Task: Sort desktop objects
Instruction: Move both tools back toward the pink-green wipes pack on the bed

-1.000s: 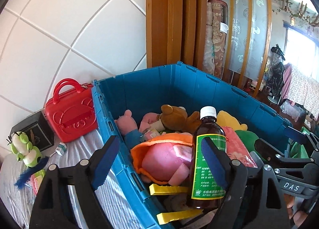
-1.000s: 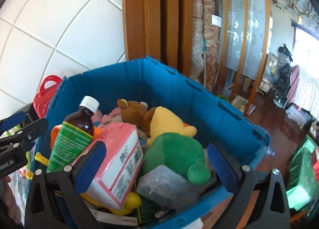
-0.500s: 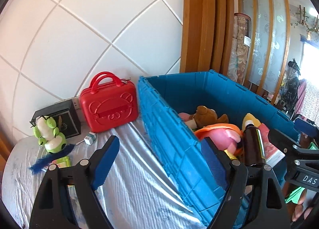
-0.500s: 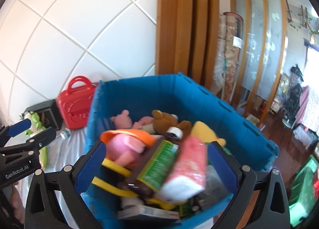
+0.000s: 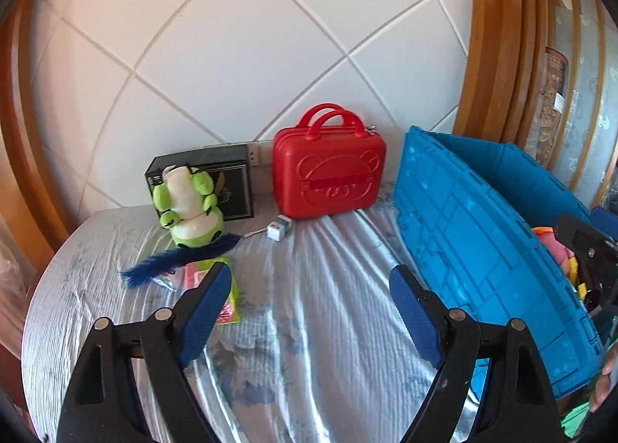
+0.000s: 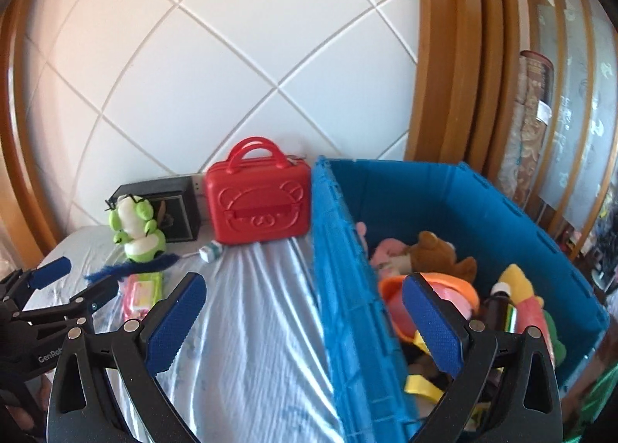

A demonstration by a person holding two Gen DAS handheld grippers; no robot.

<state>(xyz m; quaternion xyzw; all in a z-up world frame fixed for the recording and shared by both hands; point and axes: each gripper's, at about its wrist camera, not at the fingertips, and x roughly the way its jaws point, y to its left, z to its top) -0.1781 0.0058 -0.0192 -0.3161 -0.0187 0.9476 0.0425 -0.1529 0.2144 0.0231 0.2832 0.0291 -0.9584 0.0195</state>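
Note:
A blue crate [image 5: 475,250] [image 6: 347,288] full of plush toys stands on the right of the cloth-covered table. My left gripper [image 5: 309,284] hangs open and empty over the cloth, left of the crate. My right gripper [image 6: 303,298] is open and empty too, straddling the crate's left wall. On the table lie a green and white plush [image 5: 189,207] [image 6: 137,230], a blue feather [image 5: 177,259], a pink and green packet [image 5: 228,304] [image 6: 141,292], a small white box [image 5: 280,227] and a red toy suitcase [image 5: 328,172] [image 6: 258,201].
A black box [image 5: 228,180] leans behind the plush against the tiled wall. Wooden posts [image 6: 448,56] rise behind the crate. In the crate I see a brown bear [image 6: 440,253], an orange and pink toy [image 6: 440,288] and a brown bottle [image 6: 498,308].
Both grippers have swung left, away from above the crate toward the table. The left view now shows the cloth and loose items instead of the crate's contents. Both stayed open and empty.

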